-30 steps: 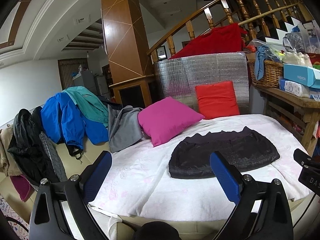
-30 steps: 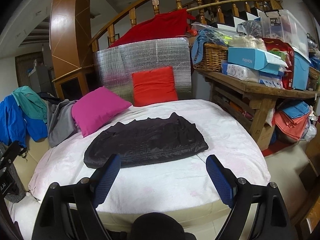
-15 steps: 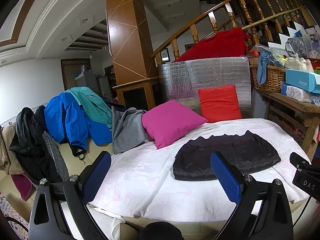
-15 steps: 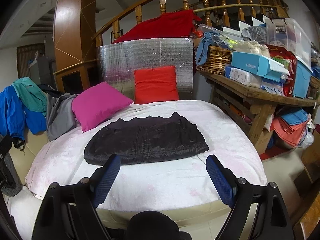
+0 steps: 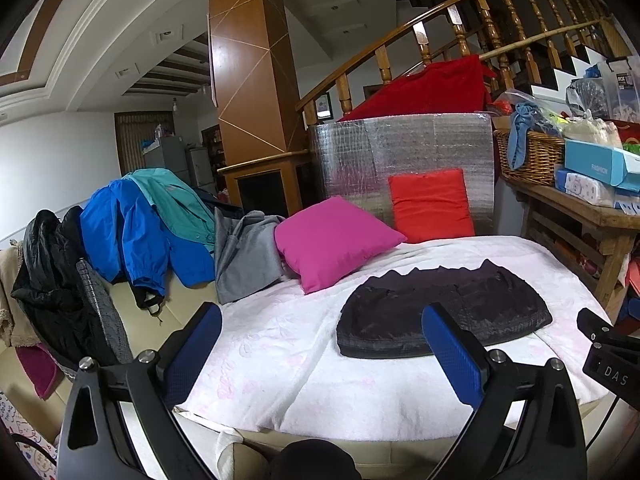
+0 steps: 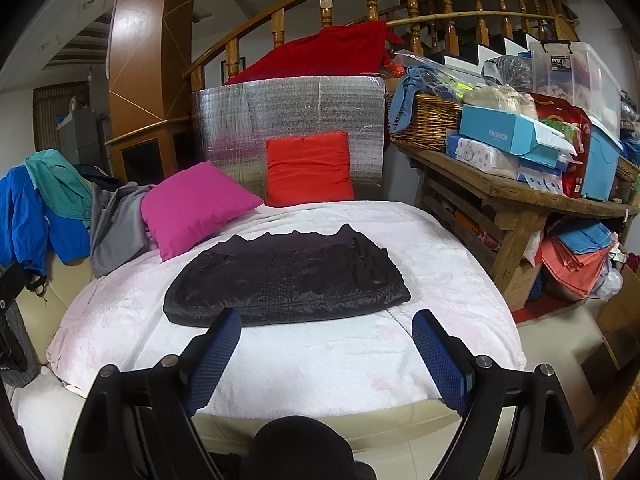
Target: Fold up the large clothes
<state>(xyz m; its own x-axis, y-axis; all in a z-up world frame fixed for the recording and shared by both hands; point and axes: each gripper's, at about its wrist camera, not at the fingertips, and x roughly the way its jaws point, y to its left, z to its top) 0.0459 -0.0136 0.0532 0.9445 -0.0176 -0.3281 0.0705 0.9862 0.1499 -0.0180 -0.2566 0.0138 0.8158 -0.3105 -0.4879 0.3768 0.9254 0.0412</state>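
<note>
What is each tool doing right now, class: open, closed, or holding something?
Left tool: open, holding nothing, short of the folded black jacket.
Right tool: open, holding nothing, above the white blanket.

Right gripper [image 6: 326, 330] low in view, jaws spread wide, nothing between blue pads [image 6: 440, 354]. Folded black quilted garment [image 6: 286, 280] flat on white cover of bed [image 6: 452, 280], just beyond fingertips, apart from them. Pink cushion [image 6: 194, 206] left behind garment, red cushion [image 6: 308, 168] against silver foil panel [image 6: 288, 106]. Grey, blue, teal clothes [image 6: 52, 212] heaped at left. Cluttered wooden tabletop [image 6: 520, 192] right, wicker basket [image 6: 428, 122] on it.
</note>
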